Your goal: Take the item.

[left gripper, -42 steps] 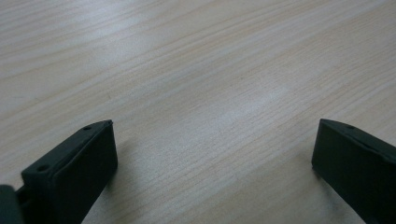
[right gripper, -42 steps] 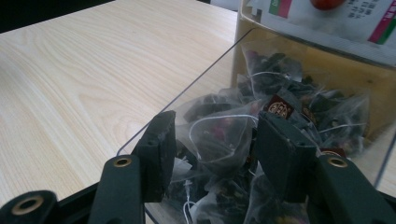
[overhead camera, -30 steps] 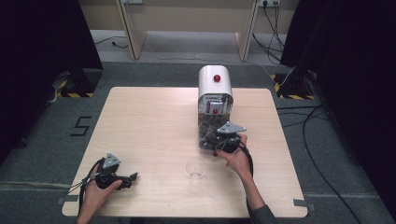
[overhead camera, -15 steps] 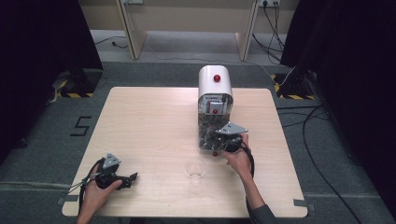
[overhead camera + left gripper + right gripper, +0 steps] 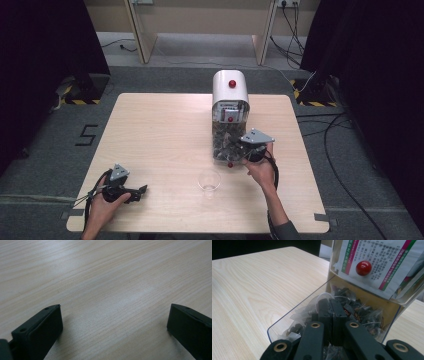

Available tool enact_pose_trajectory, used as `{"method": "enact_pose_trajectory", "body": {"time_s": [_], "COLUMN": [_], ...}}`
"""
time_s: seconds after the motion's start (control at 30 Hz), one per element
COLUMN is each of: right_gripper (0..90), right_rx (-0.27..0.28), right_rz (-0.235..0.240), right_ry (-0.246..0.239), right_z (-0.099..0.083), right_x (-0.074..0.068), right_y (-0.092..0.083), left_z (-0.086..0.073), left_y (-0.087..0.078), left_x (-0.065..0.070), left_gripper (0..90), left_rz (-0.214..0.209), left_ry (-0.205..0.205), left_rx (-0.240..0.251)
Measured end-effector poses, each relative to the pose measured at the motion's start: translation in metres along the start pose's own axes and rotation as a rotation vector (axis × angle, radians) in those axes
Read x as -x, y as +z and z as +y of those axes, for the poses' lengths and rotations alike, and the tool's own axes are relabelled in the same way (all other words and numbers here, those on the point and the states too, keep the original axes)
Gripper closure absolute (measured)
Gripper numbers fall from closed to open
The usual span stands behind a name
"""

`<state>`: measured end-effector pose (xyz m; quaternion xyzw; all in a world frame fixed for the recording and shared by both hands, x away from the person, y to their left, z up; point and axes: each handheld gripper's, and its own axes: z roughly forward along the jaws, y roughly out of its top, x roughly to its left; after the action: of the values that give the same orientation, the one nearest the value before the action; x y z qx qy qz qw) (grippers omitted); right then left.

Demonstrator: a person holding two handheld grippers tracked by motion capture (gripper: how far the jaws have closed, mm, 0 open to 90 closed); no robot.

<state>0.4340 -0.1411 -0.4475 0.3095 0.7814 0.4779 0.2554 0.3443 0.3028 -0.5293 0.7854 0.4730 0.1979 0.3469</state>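
**Right gripper view: my claw is down in the tea bags**

My right claw is pushed into the open drawer at the foot of the dispenser, jaws pressed together among the tea bags. I cannot tell whether a bag is actually pinched between them. My left claw rests on the table near its front left corner, jaws wide apart and holding nothing. The clear cup stands empty just in front of the dispenser. I judge the step to be picking a bag; next I should lift out gently and carry it over to the cup.
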Motion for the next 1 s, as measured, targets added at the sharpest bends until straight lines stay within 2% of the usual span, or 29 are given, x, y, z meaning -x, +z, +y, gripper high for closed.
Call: {"method": "enact_pose_trajectory", "body": {"time_s": [0.3, 0.5, 0.73, 1.0], "right_gripper": [89.4, 89.3, 89.3, 89.3], "right_rx": [0.019, 0.048, 0.081, 0.085], "right_rz": [0.010, 0.015, 0.043, 0.054], "right_ry": [-0.017, -0.054, -0.055, -0.078], "right_z": [0.004, 0.013, 0.019, 0.022], "right_x": [-0.003, -0.012, -0.019, -0.026], "right_y": [-0.006, -0.014, -0.021, -0.026], "left_z": [0.000, 0.000, 0.000, 0.000], "left_y": [0.000, 0.000, 0.000, 0.000], "left_x": [0.000, 0.000, 0.000, 0.000], "left_gripper": [0.0, 0.0, 0.0, 0.0], "left_rz": [0.000, 0.000, 0.000, 0.000], "left_ry": [0.000, 0.000, 0.000, 0.000], "left_rx": [0.000, 0.000, 0.000, 0.000]}}
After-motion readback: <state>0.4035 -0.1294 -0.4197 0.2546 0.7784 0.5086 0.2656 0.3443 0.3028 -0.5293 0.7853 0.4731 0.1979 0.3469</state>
